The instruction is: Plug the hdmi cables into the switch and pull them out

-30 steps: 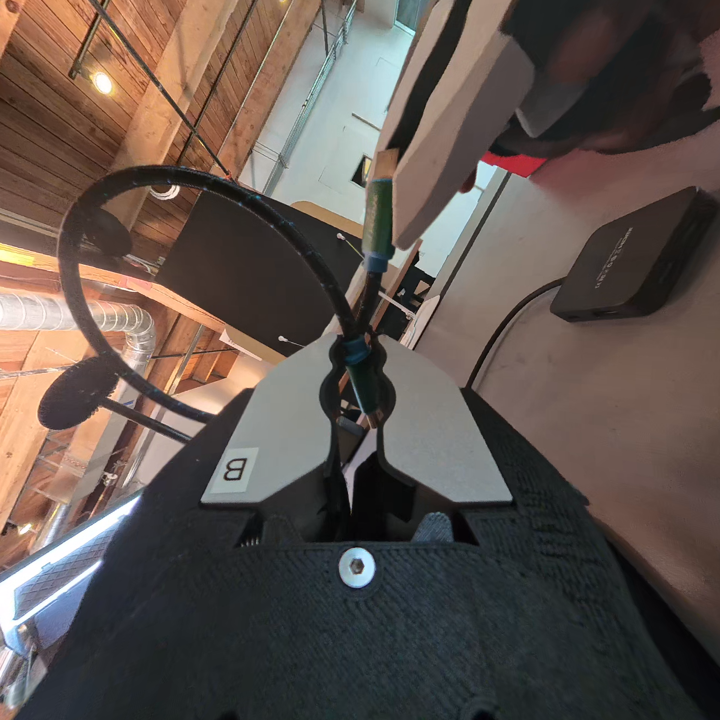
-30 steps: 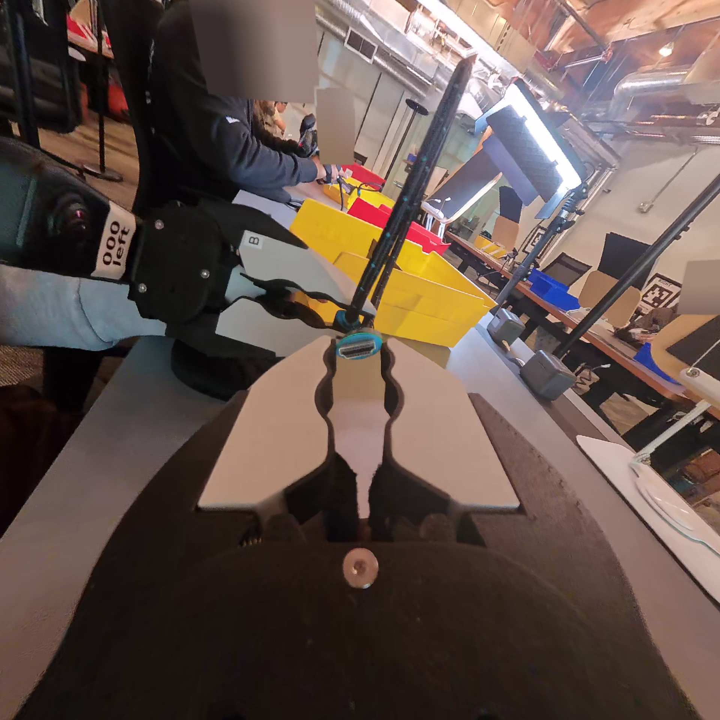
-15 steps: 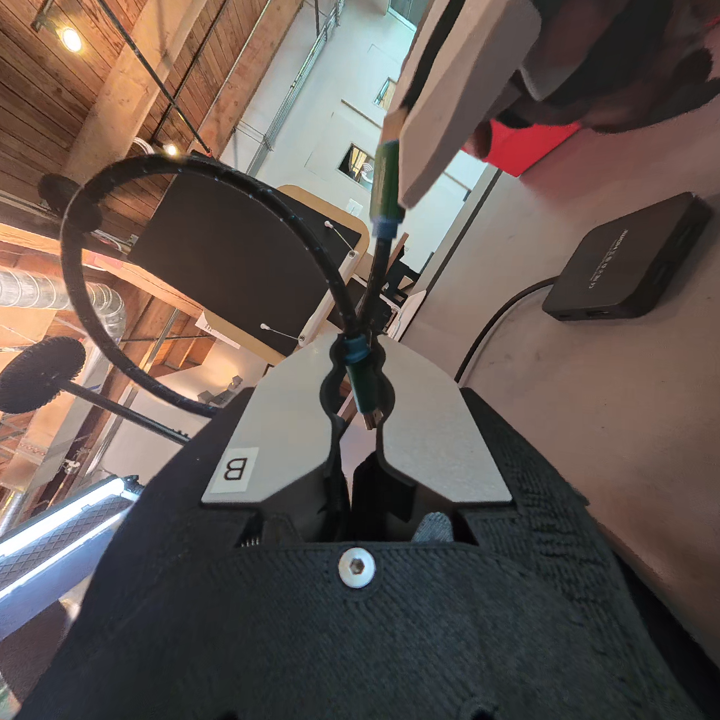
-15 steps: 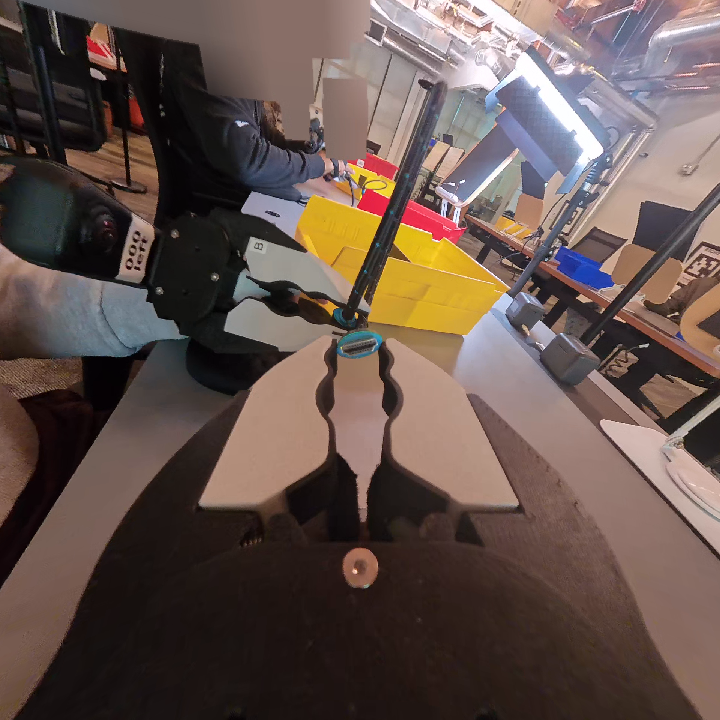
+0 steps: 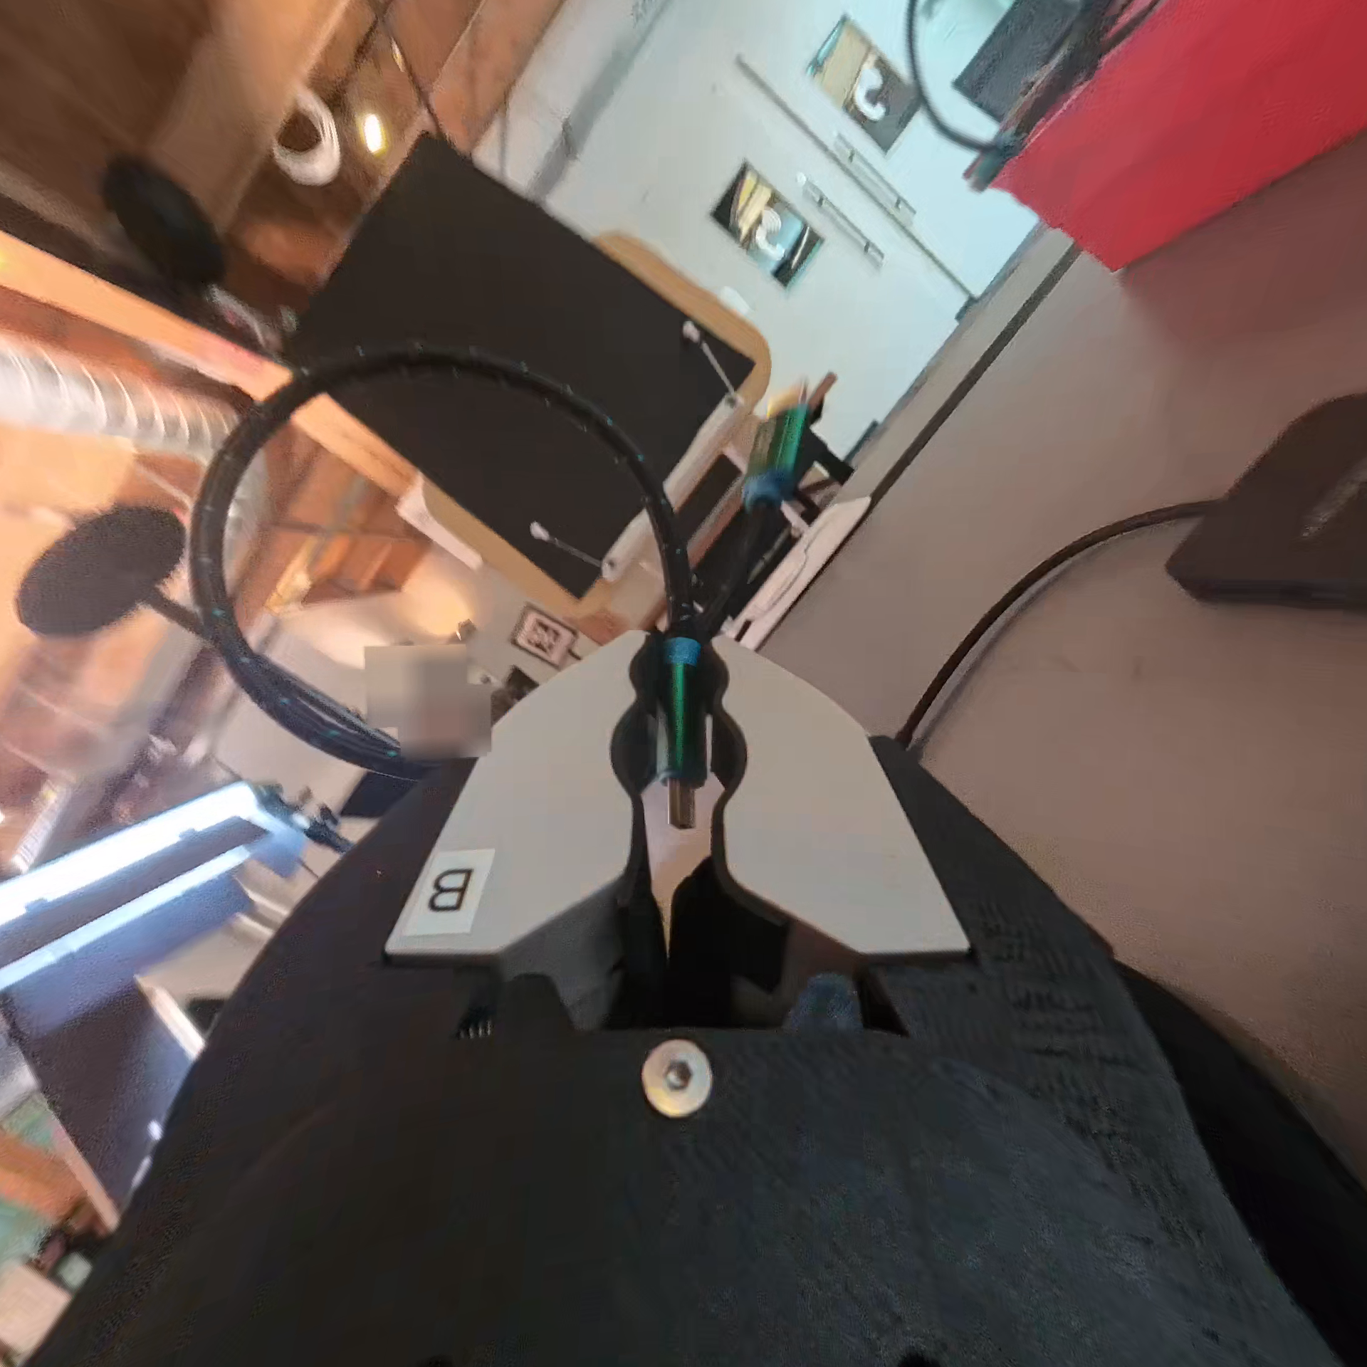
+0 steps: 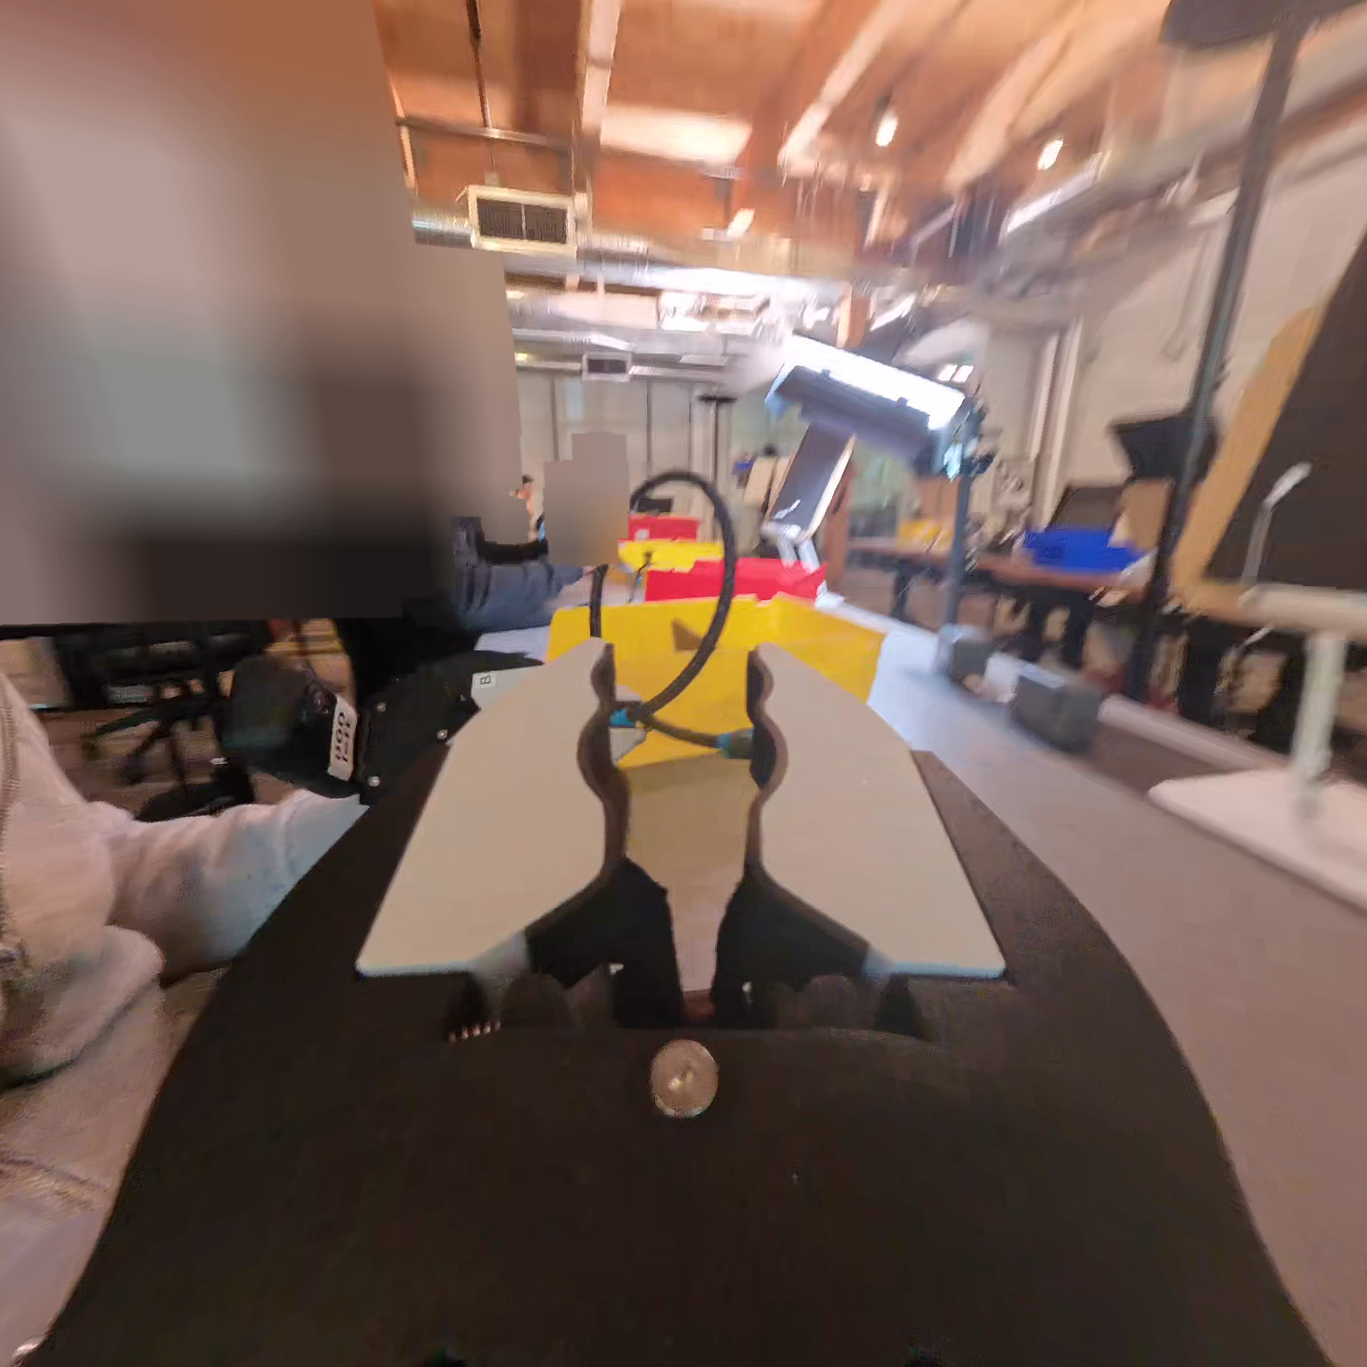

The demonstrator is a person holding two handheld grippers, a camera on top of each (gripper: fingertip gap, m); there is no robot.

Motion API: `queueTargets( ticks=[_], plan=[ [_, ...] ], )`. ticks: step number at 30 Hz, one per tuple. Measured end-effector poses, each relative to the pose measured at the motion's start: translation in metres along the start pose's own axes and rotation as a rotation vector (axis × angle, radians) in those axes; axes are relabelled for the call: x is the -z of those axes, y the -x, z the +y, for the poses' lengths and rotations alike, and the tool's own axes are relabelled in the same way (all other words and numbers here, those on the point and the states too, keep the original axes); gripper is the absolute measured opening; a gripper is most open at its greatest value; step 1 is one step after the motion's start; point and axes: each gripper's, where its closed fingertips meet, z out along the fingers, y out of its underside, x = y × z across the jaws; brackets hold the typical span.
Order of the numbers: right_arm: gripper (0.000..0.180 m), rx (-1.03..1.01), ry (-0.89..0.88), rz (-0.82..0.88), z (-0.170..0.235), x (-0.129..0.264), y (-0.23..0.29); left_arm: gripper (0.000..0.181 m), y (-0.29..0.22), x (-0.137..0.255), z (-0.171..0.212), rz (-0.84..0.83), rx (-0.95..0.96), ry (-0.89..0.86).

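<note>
My left gripper (image 5: 680, 651) is shut on the green plug (image 5: 682, 728) of a short black HDMI cable (image 5: 222, 518). The cable loops up to the left and back, and its other green plug (image 5: 777, 444) hangs free in the air ahead. The black switch (image 5: 1287, 518) lies on the grey table (image 5: 1109, 814) at the right, apart from both plugs, with a dark lead (image 5: 998, 614) running from it. My right gripper (image 6: 680, 666) is open and empty. Beyond it are the left gripper (image 6: 422, 725), the cable loop (image 6: 721, 577) and the free plug (image 6: 734, 743), near my right finger.
Yellow bins (image 6: 806, 651) and a red bin (image 6: 740, 577) stand at the table's far end. Grey weights (image 6: 1050, 703) and a white stand base (image 6: 1257, 814) sit at the right. A person's light sleeve (image 6: 74, 888) is at the left. A red bin (image 5: 1183, 133) is beyond the switch.
My right gripper has opened, let go of the far plug and drawn back from it. The left gripper still holds its plug, and both views have swung.
</note>
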Motion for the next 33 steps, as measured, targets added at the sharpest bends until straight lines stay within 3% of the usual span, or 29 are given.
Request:
queueTargets(
  ticks=[5,12,17,20,22,25,29,33],
  plan=[
    [0.061,-0.269,0.214,-0.012,0.052,-0.024,-0.004,0.010,0.001,0.010,-0.011,-0.005,-0.021,-0.100],
    [0.053,-0.784,0.184,-0.104,0.082,-0.038,-0.006,0.010,0.003,0.026,-0.036,-0.060,-0.094,-0.266],
    [0.051,-0.985,0.156,-0.187,0.087,-0.049,0.001,0.010,-0.011,0.029,-0.044,-0.022,-0.183,-0.311],
    [0.041,-1.019,0.144,-0.182,0.090,-0.053,0.000,0.010,-0.018,0.031,-0.047,0.002,-0.216,-0.335],
    [0.012,-1.039,0.121,-0.183,0.090,-0.055,-0.001,0.010,-0.023,0.032,-0.050,0.019,-0.231,-0.352],
    [0.011,-0.970,0.060,-0.152,0.078,-0.050,-0.010,0.010,-0.017,0.027,-0.042,-0.007,-0.221,-0.293],
    [0.011,-0.731,-0.084,0.003,0.034,-0.020,-0.043,0.010,0.003,0.017,-0.022,-0.022,-0.023,-0.179],
    [0.011,-0.517,-0.022,0.045,0.024,-0.013,-0.037,0.010,-0.007,0.011,-0.017,0.064,0.048,-0.152]
  ],
)
